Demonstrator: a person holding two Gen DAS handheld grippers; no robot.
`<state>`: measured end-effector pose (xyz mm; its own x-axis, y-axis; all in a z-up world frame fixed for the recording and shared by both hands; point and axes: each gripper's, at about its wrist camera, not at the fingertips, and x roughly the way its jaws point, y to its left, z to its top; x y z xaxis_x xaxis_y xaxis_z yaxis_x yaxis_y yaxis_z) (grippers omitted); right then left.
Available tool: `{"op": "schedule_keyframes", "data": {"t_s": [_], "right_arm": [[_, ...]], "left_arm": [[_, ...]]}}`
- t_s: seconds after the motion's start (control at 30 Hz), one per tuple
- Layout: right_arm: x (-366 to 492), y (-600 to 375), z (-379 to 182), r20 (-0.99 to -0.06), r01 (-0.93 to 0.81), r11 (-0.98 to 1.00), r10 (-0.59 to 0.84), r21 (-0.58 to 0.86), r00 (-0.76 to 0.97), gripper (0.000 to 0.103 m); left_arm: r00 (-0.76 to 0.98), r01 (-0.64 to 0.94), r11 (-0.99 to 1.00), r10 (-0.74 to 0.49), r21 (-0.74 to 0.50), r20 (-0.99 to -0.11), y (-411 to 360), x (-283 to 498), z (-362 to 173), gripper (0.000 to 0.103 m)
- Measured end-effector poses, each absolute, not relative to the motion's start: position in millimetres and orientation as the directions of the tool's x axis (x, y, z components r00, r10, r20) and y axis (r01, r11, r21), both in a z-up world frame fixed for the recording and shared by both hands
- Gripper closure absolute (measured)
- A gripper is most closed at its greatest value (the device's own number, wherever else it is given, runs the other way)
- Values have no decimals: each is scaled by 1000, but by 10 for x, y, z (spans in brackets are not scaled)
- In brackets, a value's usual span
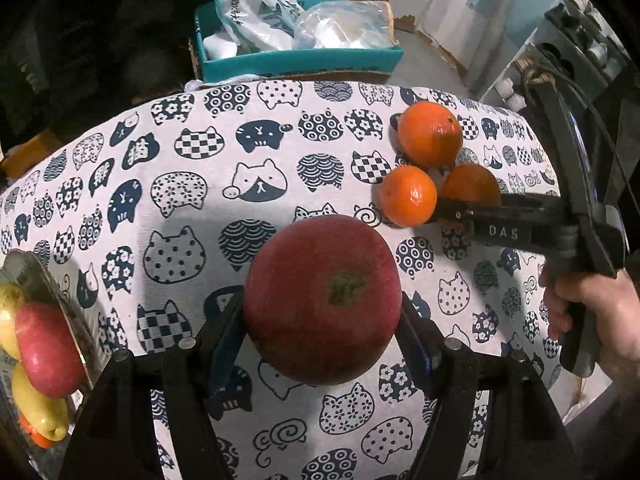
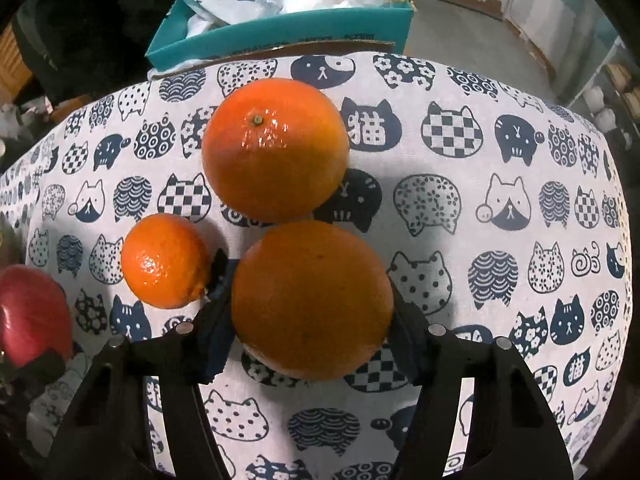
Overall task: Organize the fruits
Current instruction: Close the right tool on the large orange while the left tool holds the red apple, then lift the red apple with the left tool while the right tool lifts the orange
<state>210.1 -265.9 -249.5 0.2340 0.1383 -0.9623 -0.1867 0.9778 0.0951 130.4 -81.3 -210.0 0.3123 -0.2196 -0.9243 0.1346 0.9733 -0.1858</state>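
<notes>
My left gripper (image 1: pixel 322 308) is shut on a big red apple (image 1: pixel 322 300), stem end facing the camera, held over the cat-print tablecloth (image 1: pixel 200 184). In the right wrist view that apple (image 2: pixel 34 312) shows at the left edge. My right gripper (image 2: pixel 308 280) is shut on a large orange (image 2: pixel 312 300), its pads pressing both sides. A small mandarin (image 2: pixel 166 260) lies just left of its left finger, and another large orange (image 2: pixel 276 148) touches the held one from behind. The left wrist view shows the right gripper (image 1: pixel 460 210) among those three oranges (image 1: pixel 430 134).
A tray (image 1: pixel 52 280) at the left edge holds a red apple (image 1: pixel 48 350) and yellow fruit (image 1: pixel 38 412). A teal box (image 2: pixel 280 36) full of plastic bags stands behind the table's far edge. A hand (image 1: pixel 592 312) grips the right tool's handle.
</notes>
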Motion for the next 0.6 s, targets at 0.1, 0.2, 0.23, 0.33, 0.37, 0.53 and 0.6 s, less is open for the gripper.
{"op": "schedule_keyframes", "data": {"t_s": [0.1,0.2,0.23,0.33,0.37,0.53,0.6], "right_arm": [[2015,-2725,-2446,-962,-173,981,129,88,241,38],[1950,-2762,-2341,-956,-160,982,136,96,260,38],[1928,-2766,-2295,-954,-157,983,138,98,268,38],[1874,-2740,-2146,-945,-164,982,141,96,295,38],[1863,-2730,-2102,-942,-167,981,143,95,304,38],[1760,-2671,-1818,-920,-180,977,171,113,353,38],[1711,-2655,-1706,-910,-185,975,183,121,372,38]], "left_arm": [[322,129,973,-222,-190,-920,-794,1292,-2053,31],[334,127,973,-226,-194,-915,-774,1273,-1986,31],[338,124,973,-226,-194,-914,-768,1263,-1961,31],[346,120,972,-231,-201,-909,-745,1232,-1897,31],[350,119,972,-232,-203,-908,-740,1221,-1875,31],[370,118,972,-235,-205,-899,-705,1155,-1747,31],[379,118,972,-234,-204,-895,-695,1125,-1688,31]]}}
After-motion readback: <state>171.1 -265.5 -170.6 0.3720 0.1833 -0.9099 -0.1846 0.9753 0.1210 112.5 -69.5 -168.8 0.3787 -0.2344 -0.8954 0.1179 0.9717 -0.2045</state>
